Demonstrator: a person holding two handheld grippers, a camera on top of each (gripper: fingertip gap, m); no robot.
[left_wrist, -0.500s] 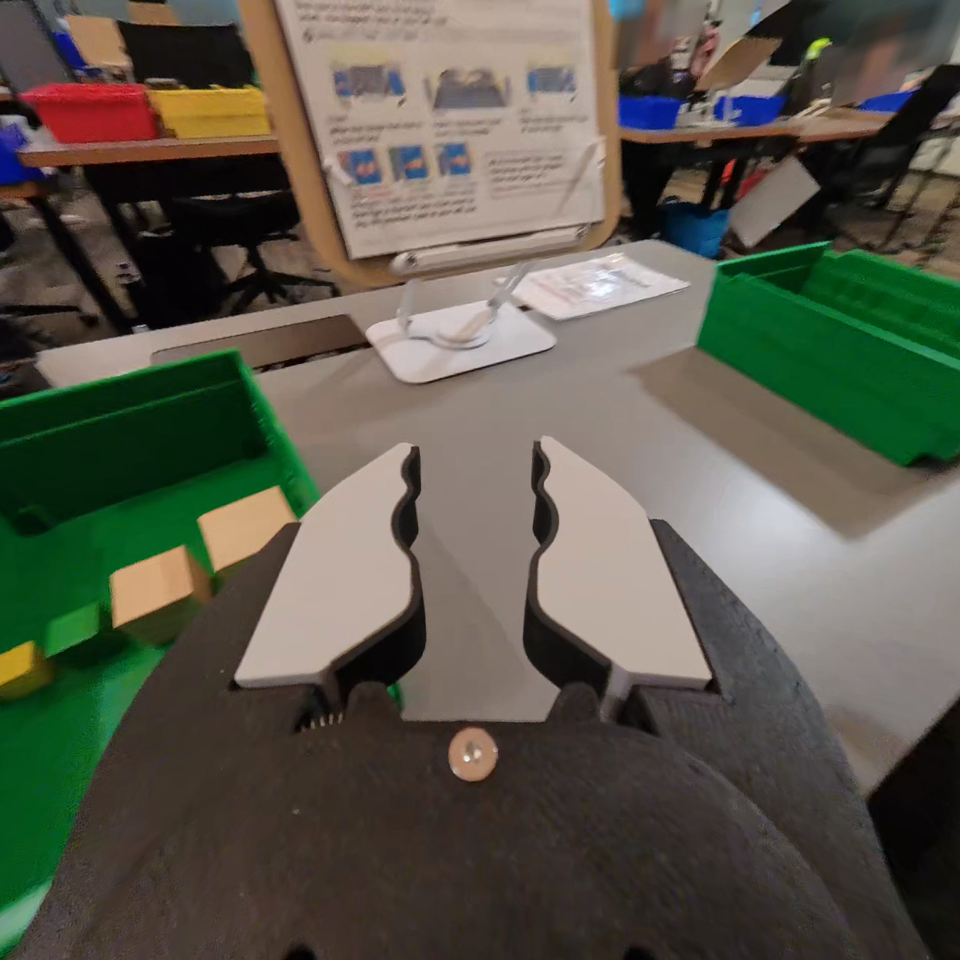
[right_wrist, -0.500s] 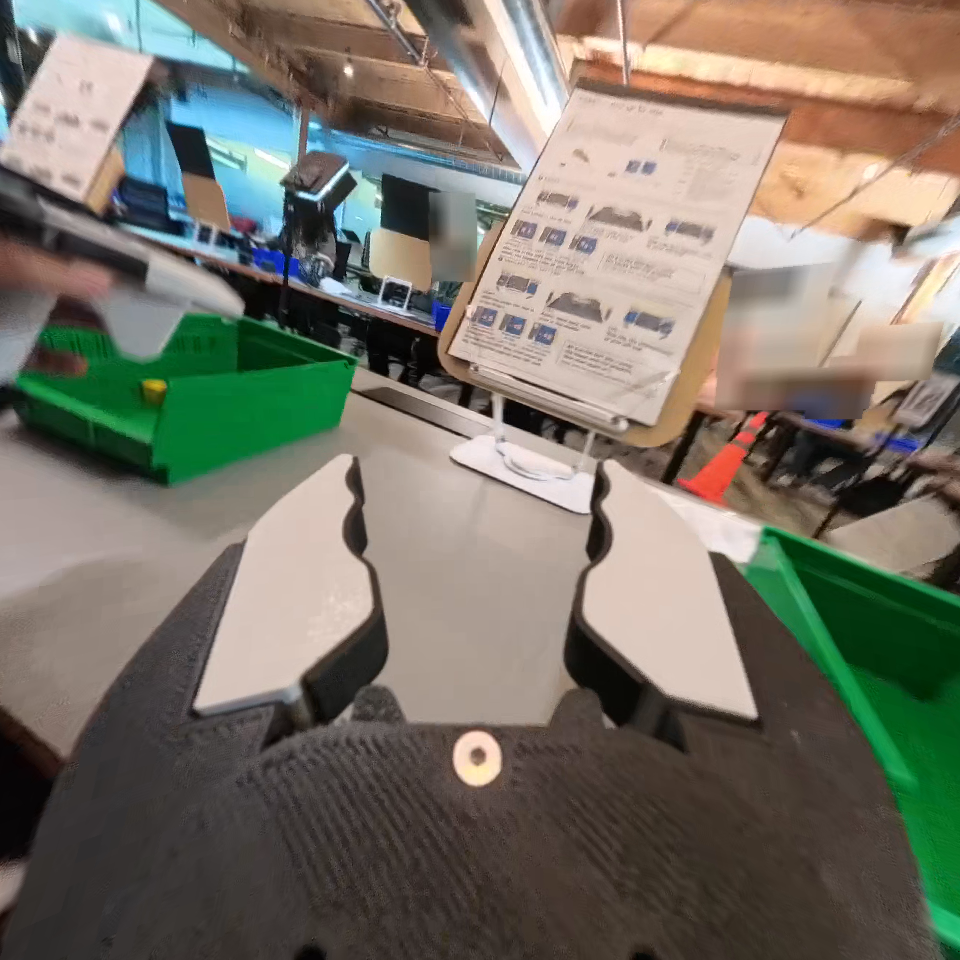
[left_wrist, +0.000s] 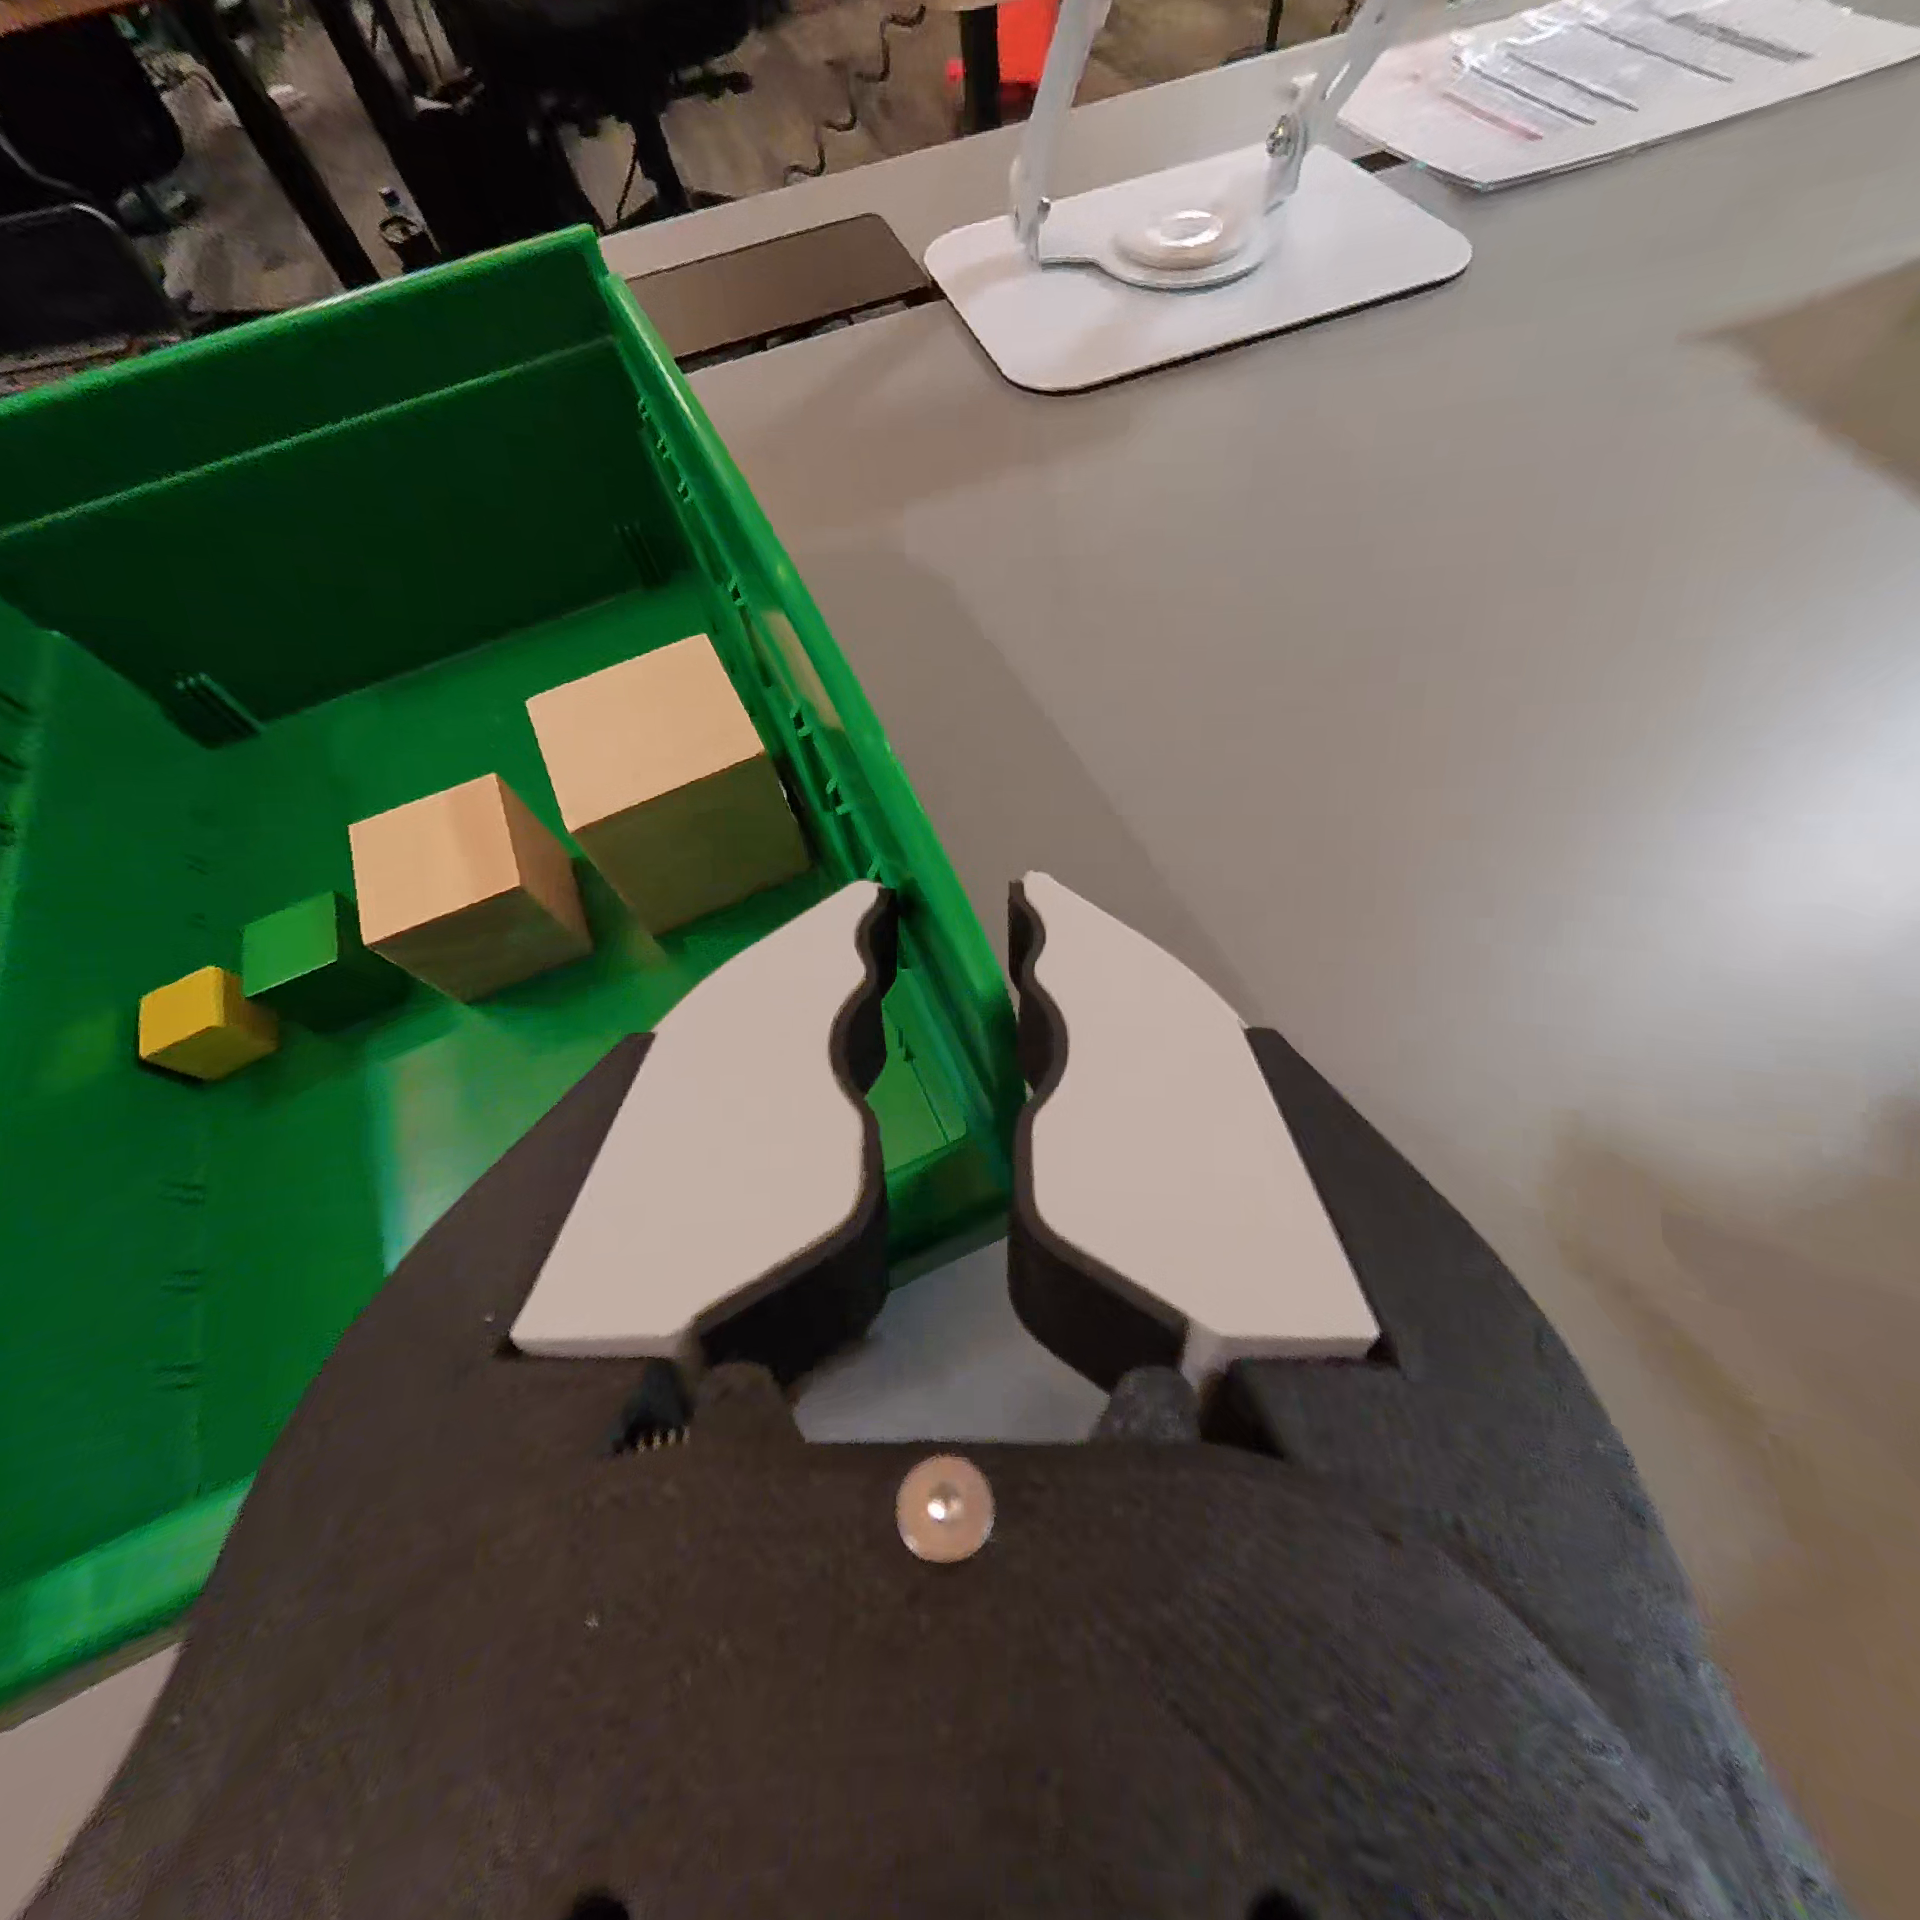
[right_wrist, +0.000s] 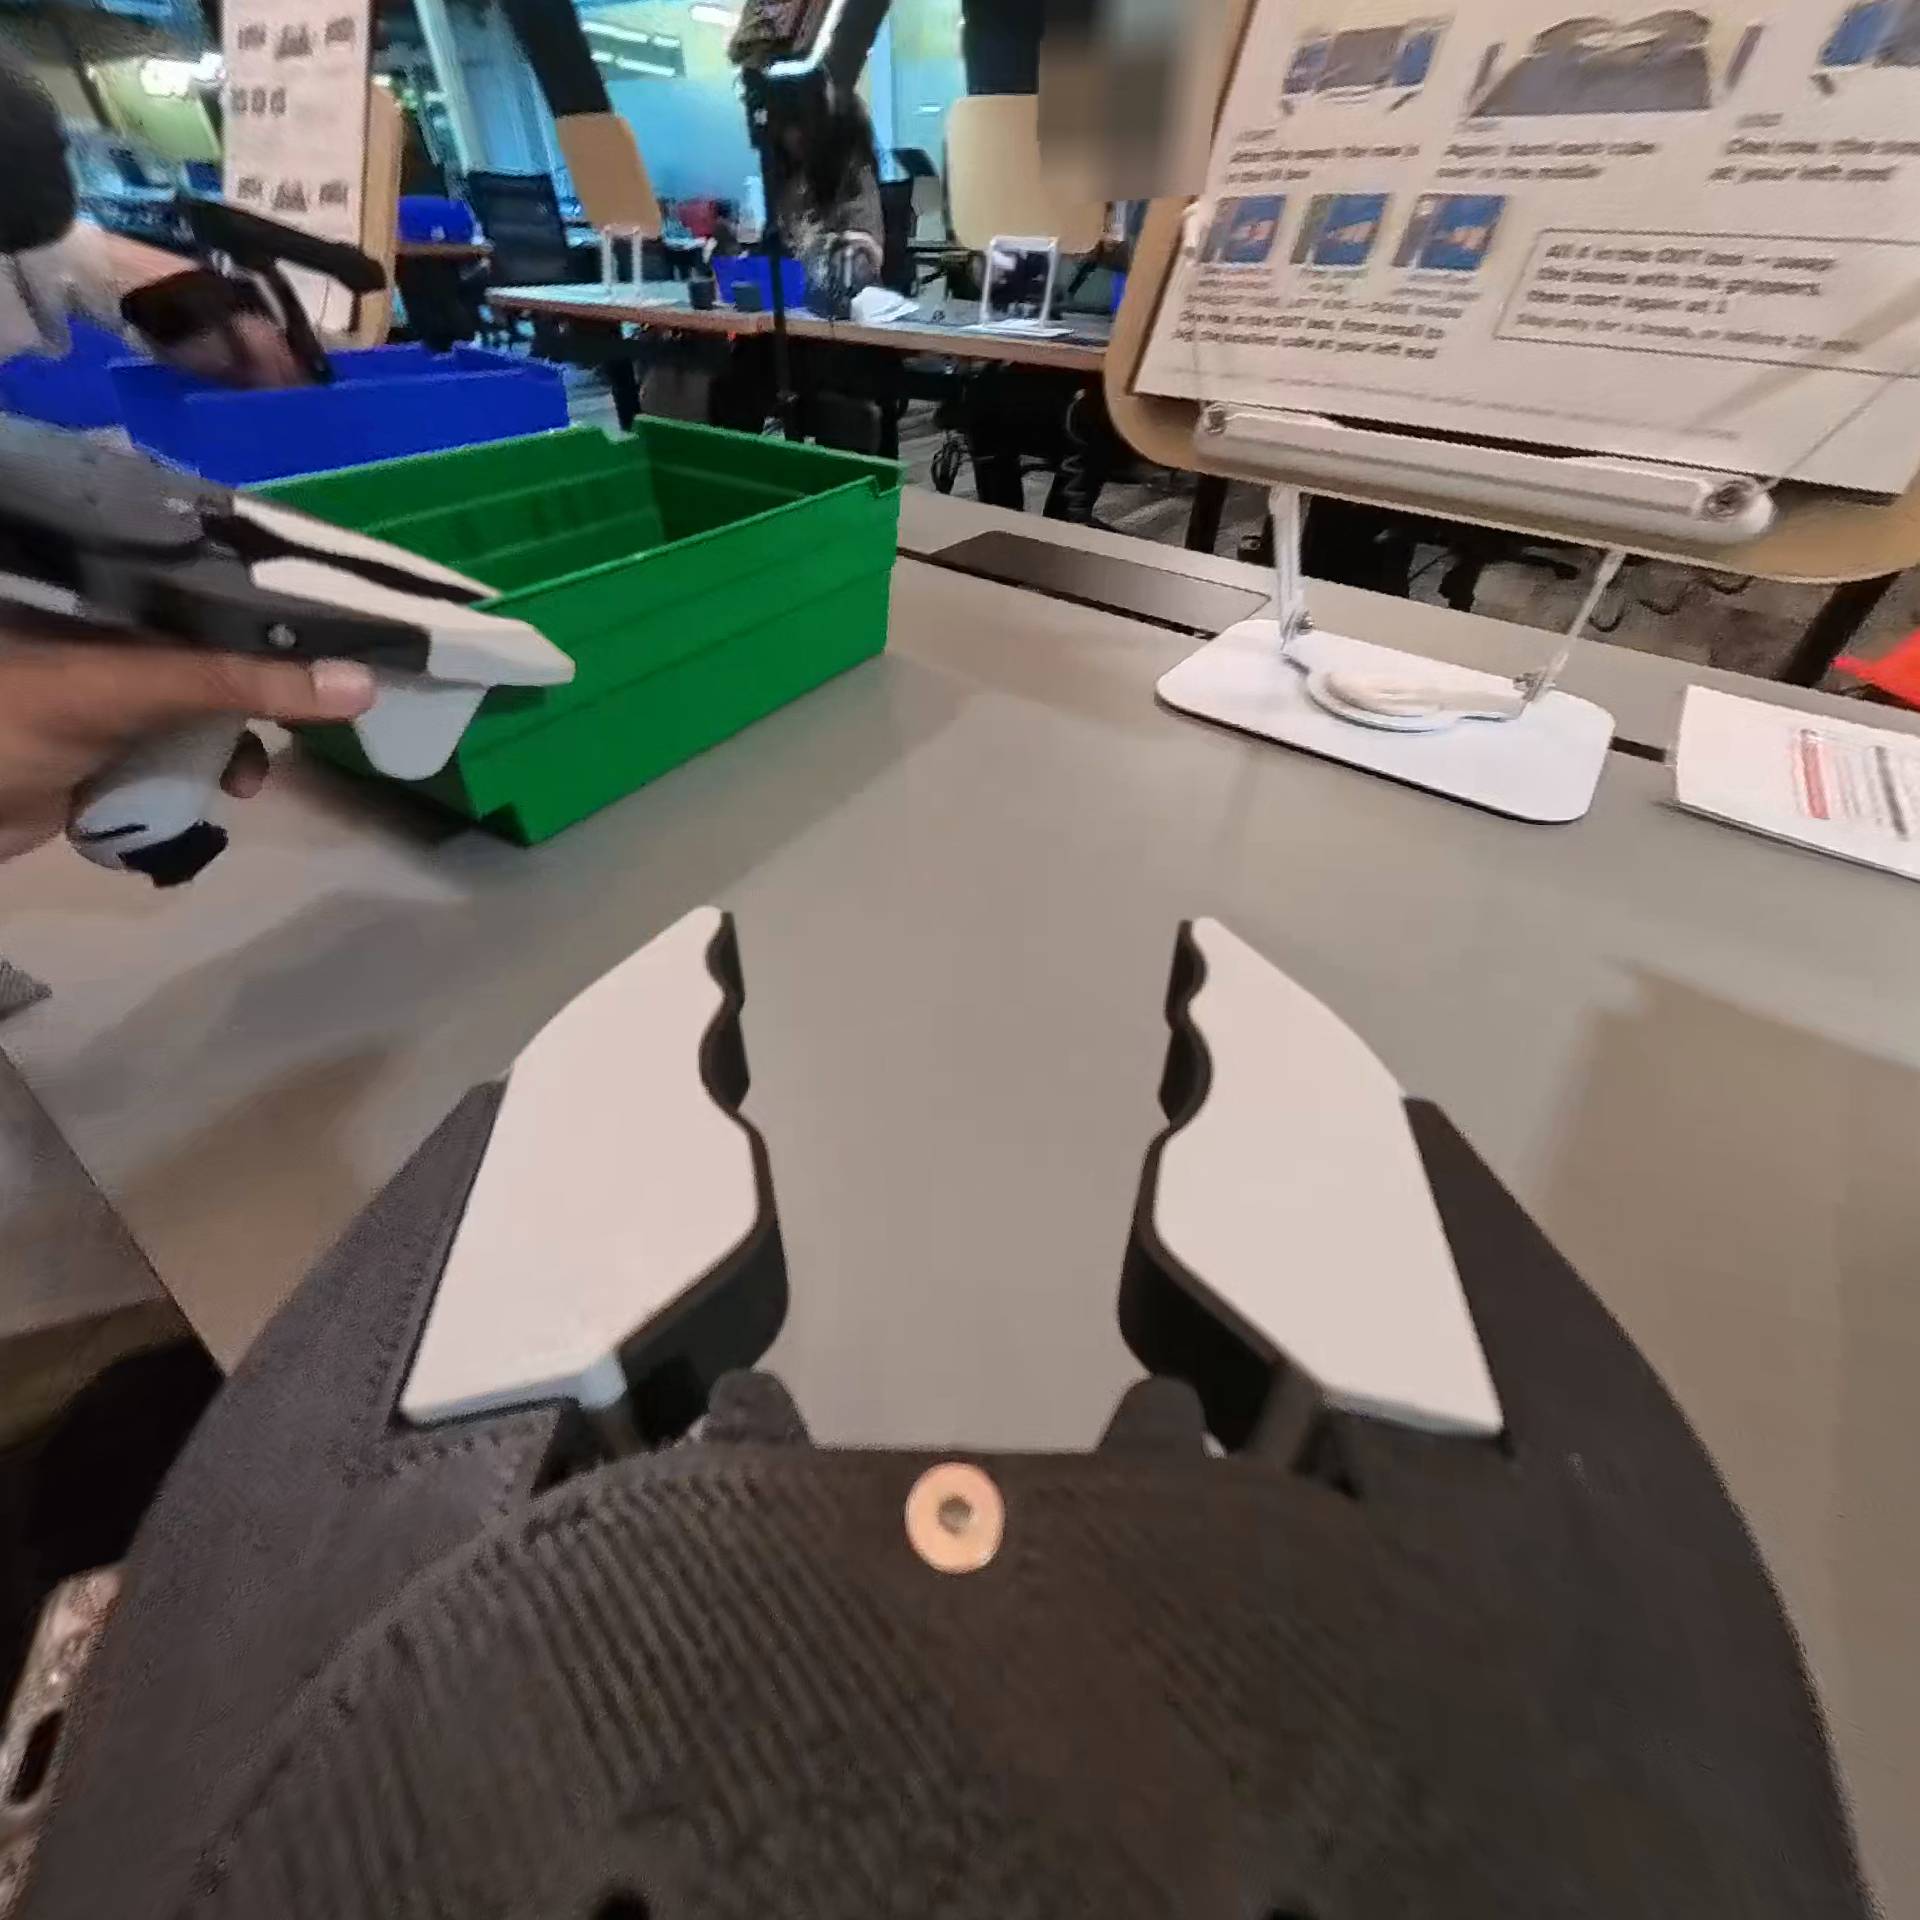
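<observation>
Green bin (left_wrist: 727, 540) under parted, empty left gripper (left_wrist: 951, 914), right gripper (right_wrist: 956, 935) wide, empty

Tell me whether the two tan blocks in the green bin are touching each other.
Apart. The left wrist view shows a strip of green bin floor between the smaller tan block and the larger tan block.

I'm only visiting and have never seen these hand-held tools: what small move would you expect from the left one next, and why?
Probably a short shift to its left and down, toward the large tan block. The left tool is open, holds nothing, and hangs over the right wall of the green bin, with that block nearest. The right tool is open over bare table. This is only a guess.
</observation>
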